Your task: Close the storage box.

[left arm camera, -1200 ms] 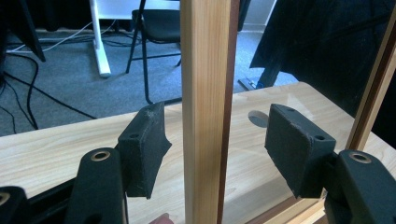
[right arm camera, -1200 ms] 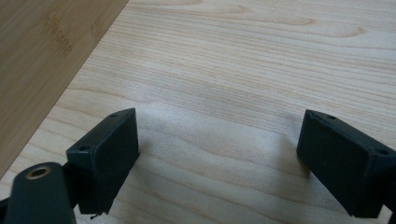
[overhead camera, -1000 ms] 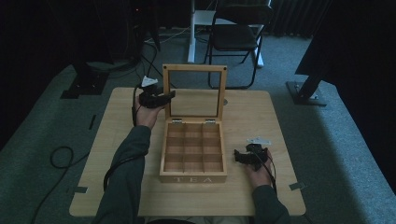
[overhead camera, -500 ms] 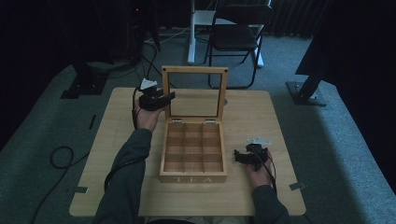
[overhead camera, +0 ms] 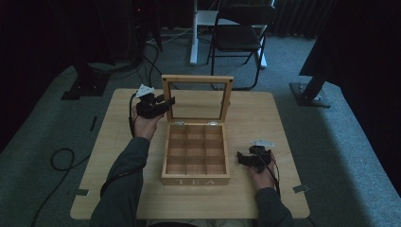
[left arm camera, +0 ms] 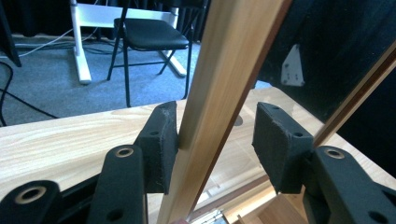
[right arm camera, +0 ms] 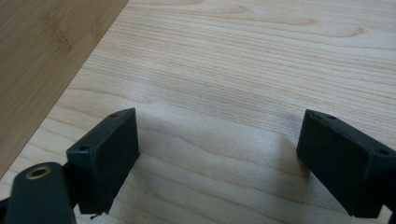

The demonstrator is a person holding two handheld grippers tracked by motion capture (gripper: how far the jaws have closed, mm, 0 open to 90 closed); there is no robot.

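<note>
A wooden tea box (overhead camera: 195, 158) sits at the centre of the tabletop (overhead camera: 293, 142), its glass-paned lid (overhead camera: 197, 97) standing upright at the box's 12 o'clock edge, so the empty compartments lie exposed. The left hand-held gripper (overhead camera: 166, 101) reaches the lid's side rail at about 9 o'clock of the lid; in the left gripper view the rail (left arm camera: 219, 107) passes between the spread jaws, one pad (left arm camera: 161, 140) touching it and the other standing off. This placement probably steadies the lid or prepares to swing it, though a firm pinch cannot be confirmed from this angle. The right hand-held gripper (overhead camera: 242, 159) rests on the tabletop at 3 o'clock of the box, jaws wide apart over bare wood, holding nothing, apparently waiting clear of the lid's path.
</note>
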